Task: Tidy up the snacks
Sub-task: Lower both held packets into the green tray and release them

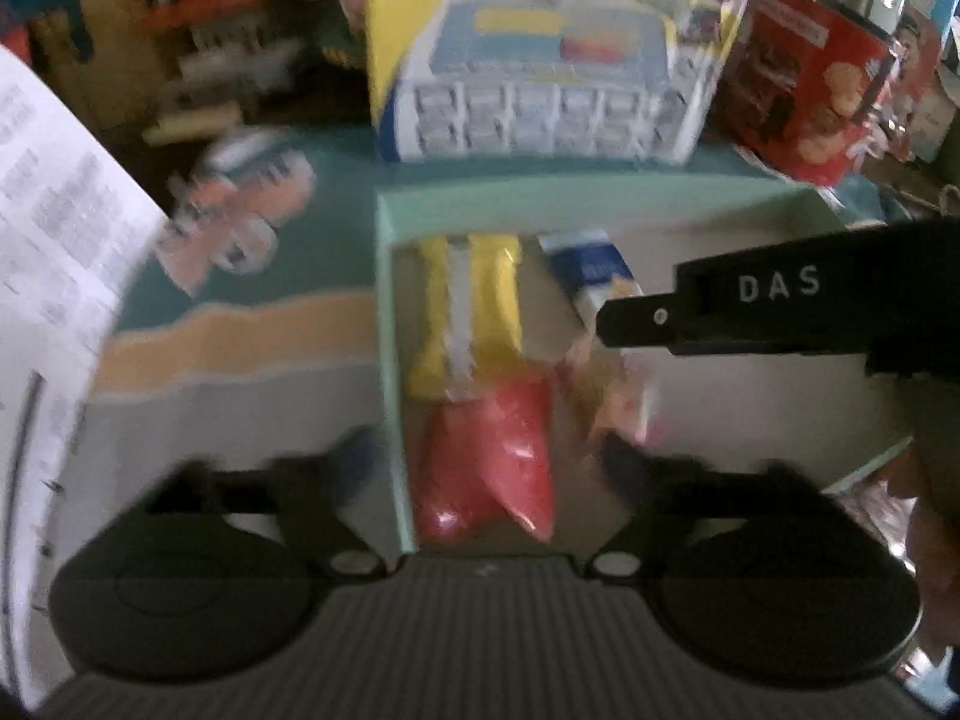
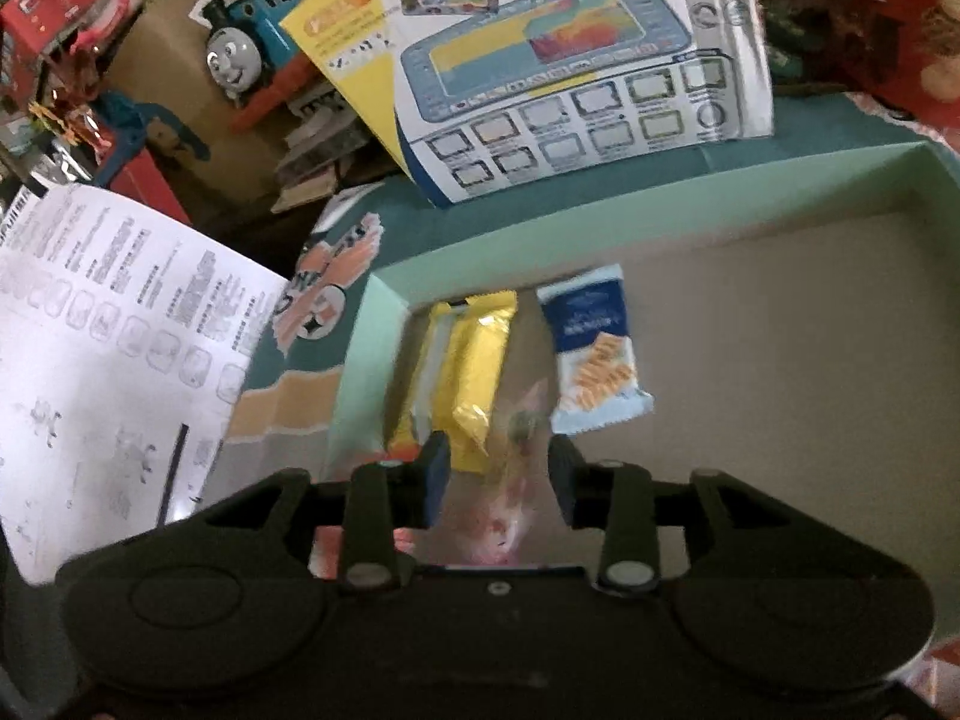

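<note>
Two grippers, both tilted down over one box. Left gripper (image 1: 489, 462): fingers spread wide, nothing pinched, poised above a red packet (image 1: 480, 492) in the near left corner of the box. Right gripper (image 2: 498, 480): jaws partly apart, pads on either side of a blurred, see-through pinkish wrapper (image 2: 510, 516) and not pressing on it (contents too smeared to name). In the left wrist view, reaching in from the right as a black arm lettered "DAS", tip just over the same wrapper.

Just beyond the red packet, a yellow packet (image 2: 474, 372) with a pale strip down its length, lying lengthwise along the left wall and touching the red one end to end. Right of that, a blue-and-white cracker packet (image 2: 594, 354), flat on the floor, a narrow gap away from the yellow one. All four snacks crowded into the left part of the mint-green box (image 2: 660, 204); bare brown floor across the right part.

Under and around the box, a teal cloth (image 1: 336, 162) with an orange-and-white print. Behind the far wall, leaning upright, a yellow, white and blue toy-tablet carton (image 2: 570, 78). To its right, a red biscuit box (image 1: 810, 84). At the left edge, a printed instruction sheet (image 2: 120, 330), tilted up (text unreadable). Farther back on the left, a blue toy engine (image 2: 252, 36) with a grey face, amid clutter too blurred to sort out.
</note>
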`<control>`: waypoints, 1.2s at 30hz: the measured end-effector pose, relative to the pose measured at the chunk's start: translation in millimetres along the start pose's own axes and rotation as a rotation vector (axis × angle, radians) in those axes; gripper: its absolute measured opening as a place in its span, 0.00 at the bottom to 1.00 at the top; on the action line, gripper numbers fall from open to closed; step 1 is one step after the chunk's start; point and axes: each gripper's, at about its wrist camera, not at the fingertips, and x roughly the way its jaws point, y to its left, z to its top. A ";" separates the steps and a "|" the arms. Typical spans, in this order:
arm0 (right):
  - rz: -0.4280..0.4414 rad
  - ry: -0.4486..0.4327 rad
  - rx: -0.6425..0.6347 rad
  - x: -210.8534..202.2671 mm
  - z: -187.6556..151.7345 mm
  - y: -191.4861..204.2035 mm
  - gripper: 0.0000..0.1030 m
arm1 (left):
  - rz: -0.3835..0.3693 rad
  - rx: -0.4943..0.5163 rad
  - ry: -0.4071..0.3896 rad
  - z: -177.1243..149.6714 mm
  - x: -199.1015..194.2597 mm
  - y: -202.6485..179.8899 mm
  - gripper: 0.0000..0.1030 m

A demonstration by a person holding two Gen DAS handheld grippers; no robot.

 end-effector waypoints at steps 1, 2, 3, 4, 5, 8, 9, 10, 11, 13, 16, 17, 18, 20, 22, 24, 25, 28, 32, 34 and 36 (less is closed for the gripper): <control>-0.002 -0.007 -0.004 -0.6 2.0 1.1 0.61 | 0.021 0.006 -0.026 -0.1 -2.8 -1.0 1.00; -0.006 -0.021 -0.011 -4.5 1.6 1.5 0.78 | 0.029 0.012 -0.039 0.0 -4.7 -1.2 1.00; -0.013 -0.042 -0.023 -7.7 1.0 2.1 0.84 | 0.022 0.008 -0.035 0.8 -5.2 -0.5 1.00; -0.018 -0.051 -0.032 -11.8 0.2 2.4 0.84 | 0.015 -0.003 -0.028 1.1 -4.9 1.3 1.00; -0.019 -0.051 -0.033 -14.7 0.4 2.1 0.84 | 0.010 -0.018 -0.020 0.5 -4.0 3.5 1.00; -0.019 -0.050 -0.022 -23.5 -2.9 -1.8 0.93 | 0.012 -0.047 0.006 -1.4 -2.3 8.5 1.00; -0.022 -0.056 -0.022 -27.7 -4.9 -2.5 0.97 | 0.011 -0.059 0.015 -3.2 -2.6 10.1 1.00; -0.028 -0.062 -0.024 -32.4 -7.5 -3.0 0.98 | 0.010 -0.070 0.022 -4.9 -3.8 11.8 1.00; -0.031 -0.064 -0.026 -36.9 -9.8 -3.7 1.00 | 0.009 -0.080 0.028 -7.2 -5.4 12.9 1.00; -0.035 -0.063 -0.026 -45.5 -14.9 -5.6 1.00 | 0.009 -0.094 0.037 -12.3 -10.5 14.9 1.00; -0.037 -0.061 -0.017 -60.4 -24.4 -9.7 1.00 | 0.011 -0.106 0.042 -20.1 -20.5 15.1 1.00; -0.038 -0.062 -0.014 -65.2 -27.9 -10.6 1.00 | 0.012 -0.110 0.044 -23.0 -24.3 14.9 1.00; -0.039 -0.064 -0.011 -69.9 -31.4 -11.6 1.00 | 0.011 -0.113 0.046 -25.8 -28.1 14.2 1.00; -0.040 -0.069 -0.009 -80.6 -39.5 -14.4 1.00 | 0.008 -0.113 0.048 -30.5 -35.1 11.8 1.00; -0.042 -0.073 -0.006 -90.2 -48.1 -17.2 1.00 | 0.008 -0.102 0.046 -37.4 -43.9 7.9 1.00; -0.042 -0.075 -0.004 -98.8 -56.0 -21.2 1.00 | 0.008 -0.095 0.047 -44.7 -50.9 3.9 1.00; -0.043 -0.076 0.000 -103.4 -60.8 -23.3 1.00 | 0.006 -0.092 0.049 -48.5 -53.5 2.1 1.00; -0.043 -0.077 0.014 -114.7 -74.1 -30.8 1.00 | 0.003 -0.086 0.065 -61.4 -58.4 -2.7 1.00; -0.051 -0.060 0.026 -121.4 -91.2 -41.1 1.00 | -0.001 -0.085 0.099 -79.0 -57.5 -8.5 1.00; -0.057 -0.051 0.036 -122.8 -99.2 -46.5 1.00 | 0.000 -0.080 0.116 -86.8 -56.2 -11.1 1.00; -0.061 -0.043 0.054 -124.0 -107.5 -52.6 1.00 | 0.000 -0.074 0.134 -95.9 -53.9 -13.4 1.00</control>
